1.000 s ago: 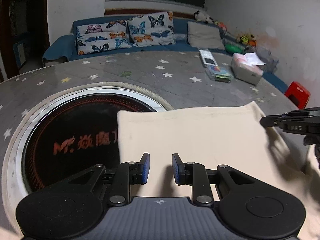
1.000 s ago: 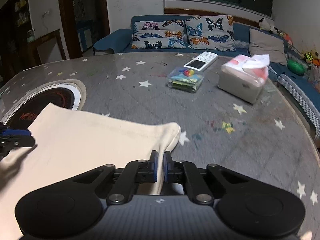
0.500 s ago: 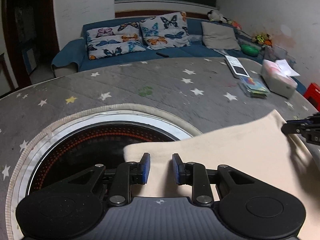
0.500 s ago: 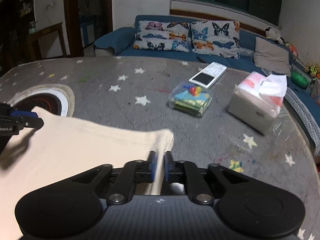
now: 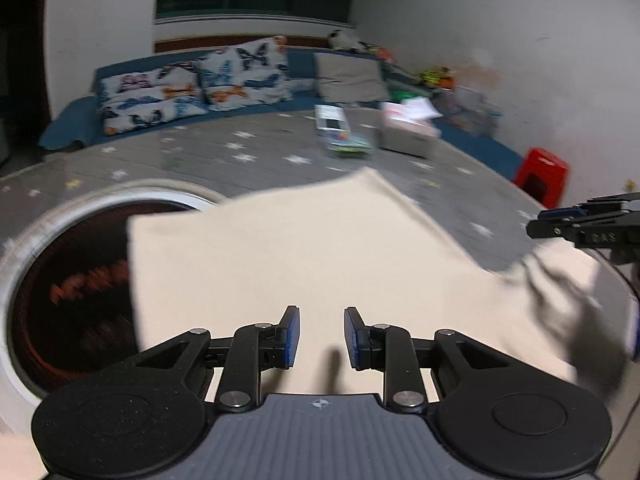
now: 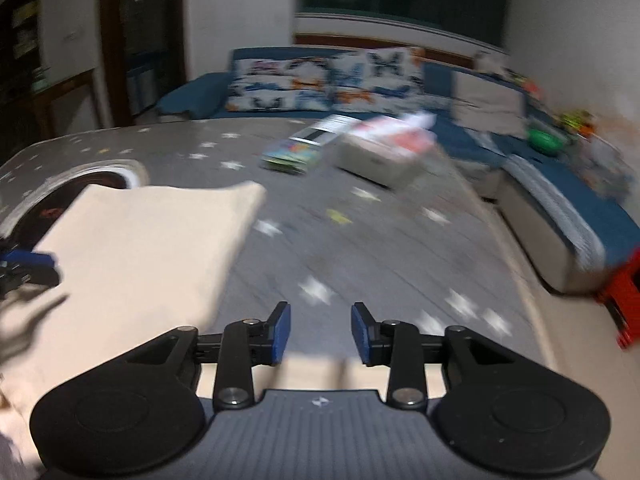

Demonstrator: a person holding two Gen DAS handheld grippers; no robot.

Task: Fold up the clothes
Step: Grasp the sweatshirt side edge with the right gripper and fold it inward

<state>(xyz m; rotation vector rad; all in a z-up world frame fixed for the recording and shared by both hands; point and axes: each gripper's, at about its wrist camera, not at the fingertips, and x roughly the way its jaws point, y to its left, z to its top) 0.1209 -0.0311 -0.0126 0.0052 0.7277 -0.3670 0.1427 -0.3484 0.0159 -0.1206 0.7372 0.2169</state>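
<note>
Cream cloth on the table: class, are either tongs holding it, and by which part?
Neither. The left tongs and right tongs are both open, empty, over the cream cloth.

Right gripper (image 6: 320,334) now parted, cream garment (image 6: 132,256) let go and off to its left. Left gripper (image 5: 322,338) spread slightly wider over the cloth.

the cloth (image 5: 304,256) lies on the table (image 6: 360,248), its left edge over the round inset (image 5: 72,280); tissue box (image 6: 380,156) behind it, sofa (image 6: 320,80) beyond the table.
</note>
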